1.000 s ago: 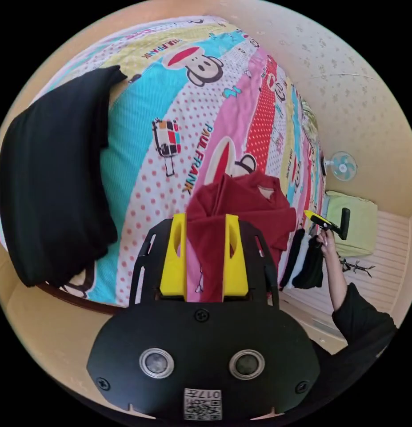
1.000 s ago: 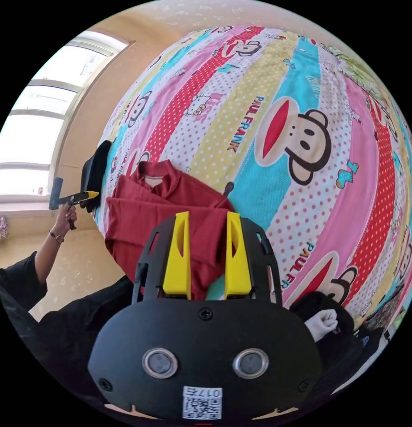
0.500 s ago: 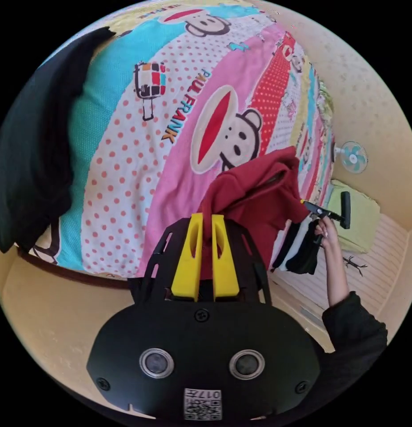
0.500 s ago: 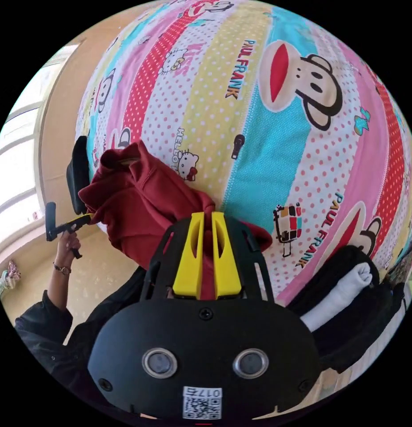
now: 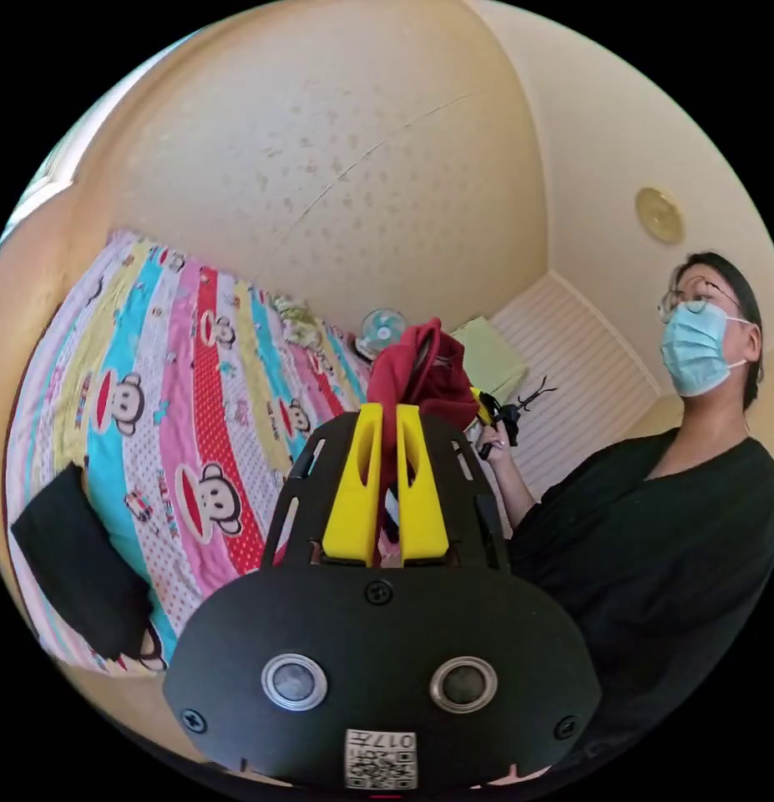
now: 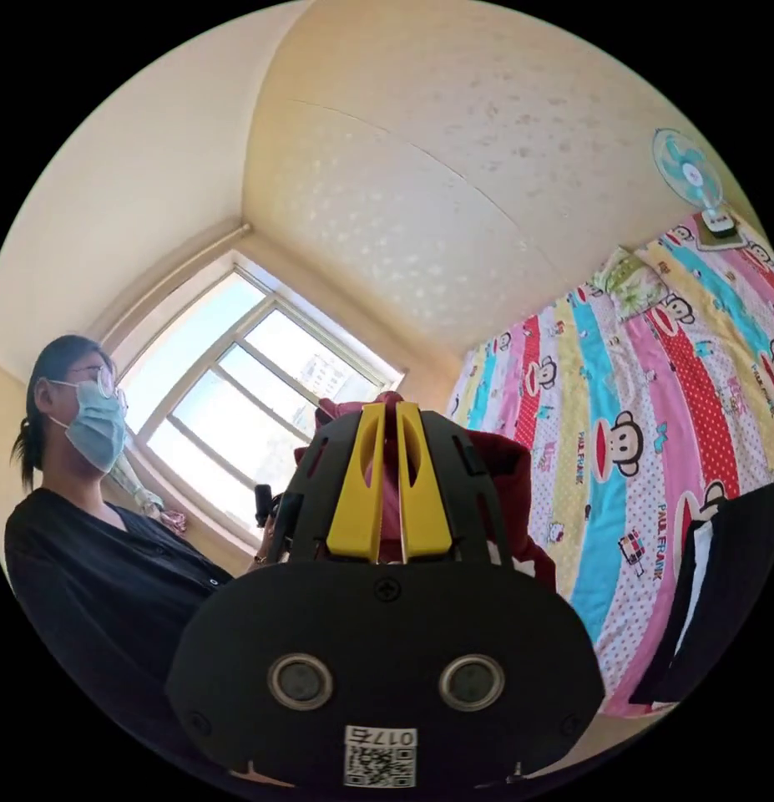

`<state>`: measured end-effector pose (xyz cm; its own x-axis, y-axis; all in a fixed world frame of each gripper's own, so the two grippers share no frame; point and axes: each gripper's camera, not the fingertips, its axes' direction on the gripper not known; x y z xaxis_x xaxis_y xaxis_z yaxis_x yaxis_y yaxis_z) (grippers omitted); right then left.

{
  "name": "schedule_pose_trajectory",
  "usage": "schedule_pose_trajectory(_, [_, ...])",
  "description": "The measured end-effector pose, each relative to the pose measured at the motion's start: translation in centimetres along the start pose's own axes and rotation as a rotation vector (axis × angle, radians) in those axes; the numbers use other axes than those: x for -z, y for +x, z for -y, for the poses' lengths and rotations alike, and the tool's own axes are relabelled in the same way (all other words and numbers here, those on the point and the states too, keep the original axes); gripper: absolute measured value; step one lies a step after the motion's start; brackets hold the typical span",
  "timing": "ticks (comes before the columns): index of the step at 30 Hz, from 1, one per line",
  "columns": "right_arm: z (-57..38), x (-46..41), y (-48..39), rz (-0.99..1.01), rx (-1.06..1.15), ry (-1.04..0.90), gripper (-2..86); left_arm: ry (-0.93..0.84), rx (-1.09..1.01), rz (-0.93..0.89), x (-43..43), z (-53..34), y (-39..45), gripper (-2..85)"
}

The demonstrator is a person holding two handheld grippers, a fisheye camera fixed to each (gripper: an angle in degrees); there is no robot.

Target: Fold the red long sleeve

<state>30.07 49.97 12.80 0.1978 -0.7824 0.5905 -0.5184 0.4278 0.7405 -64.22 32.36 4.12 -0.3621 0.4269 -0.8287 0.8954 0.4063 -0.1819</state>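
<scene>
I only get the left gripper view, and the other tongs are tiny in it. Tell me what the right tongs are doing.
Observer: The right tongs are shut on the red long sleeve; cloth is pinched between both jaws and bunches past them.
Operator: Report what lies on the bed on that side.
Observer: A dark folded stack with a white layer in it sits at the edge of the bed, apart from the red cloth.
Operator: Describe what is behind the person there.
Observer: A bright window is behind the person, with the patterned wall next to it.
</scene>
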Motion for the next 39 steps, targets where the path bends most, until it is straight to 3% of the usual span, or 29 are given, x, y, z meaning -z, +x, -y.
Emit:
schedule_pose_trajectory(2, [0.1,2.5,-2.6,0.100,0.105,0.120,2.5,0.076,-0.230,-0.108,3.1,1.6,3.6,0.9])
schedule_pose_trajectory(4, [0.3,5.0,-4.1,0.179,0.143,0.211,2.6,0.135,-0.305,-0.127,5.1,1.8,4.9,0.8])
schedule_pose_trajectory(8, [0.8,5.0,-7.7,0.059,0.225,0.173,2.6,0.164,-0.282,-0.083,5.8,1.9,5.8,0.5])
schedule_pose_trajectory(10, [0.5,5.0,-10.8,0.092,0.296,0.184,2.6,0.188,-0.287,-0.053,5.7,1.8,6.9,0.5])
schedule_pose_trajectory(20, [-3.9,8.9,-19.7,0.156,0.453,0.428,2.6,0.565,-0.358,0.045,12.6,-2.5,14.3,0.3])
schedule_pose_trajectory(28, [-4.4,7.6,-22.4,-0.014,0.456,0.517,2.5,0.747,-0.407,0.213,14.0,-3.3,18.7,0.4])
schedule_pose_trajectory(33, [0.8,-0.6,-15.7,-0.336,0.396,0.317,2.5,0.591,-0.188,0.290,9.6,2.9,10.7,0.9])
schedule_pose_trajectory(35, [3.1,-5.6,-10.3,-0.448,0.373,0.183,2.6,0.479,-0.075,0.353,5.2,6.6,2.5,1.5])
schedule_pose_trajectory(39, [6.3,-19.5,8.6,-0.595,0.208,-0.170,3.1,0.227,0.188,0.500,-3.4,11.2,-14.1,4.3])
